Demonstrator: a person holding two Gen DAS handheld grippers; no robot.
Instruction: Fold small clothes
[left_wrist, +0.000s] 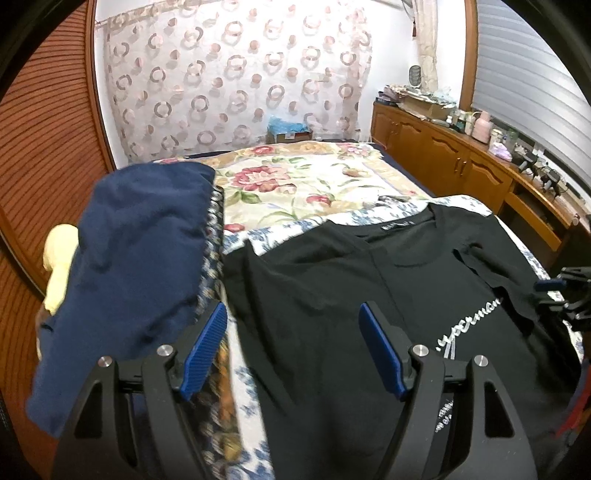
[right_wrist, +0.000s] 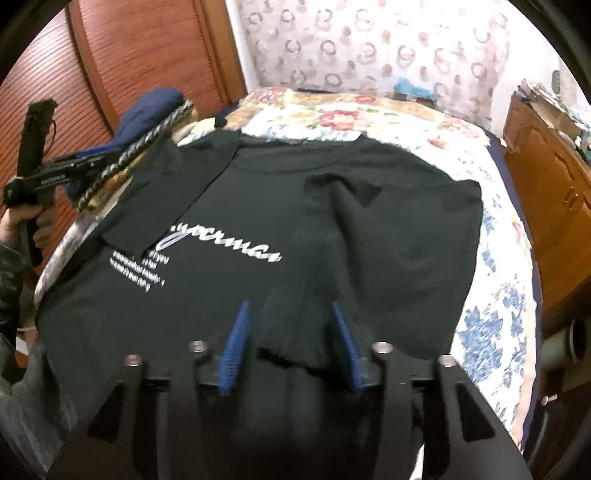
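A black T-shirt (left_wrist: 369, 295) with white lettering lies front up on the bed, both sleeves folded inward; it also shows in the right wrist view (right_wrist: 258, 206). My left gripper (left_wrist: 293, 328) is open and empty, just above the shirt's left part. My right gripper (right_wrist: 290, 325) is open, its blue pads (right_wrist: 236, 332) either side of a raised fold of black cloth; the pads do not press it. The right gripper shows at the edge of the left wrist view (left_wrist: 561, 291), and the left gripper shows in the right wrist view (right_wrist: 70, 166).
A pile of folded clothes, navy on top (left_wrist: 140, 251), sits left of the shirt, also in the right wrist view (right_wrist: 151, 110). The bed has a floral cover (left_wrist: 295, 177). A wooden sideboard (left_wrist: 461, 162) with clutter runs along the right. A slatted wardrobe door (right_wrist: 147, 48) stands at left.
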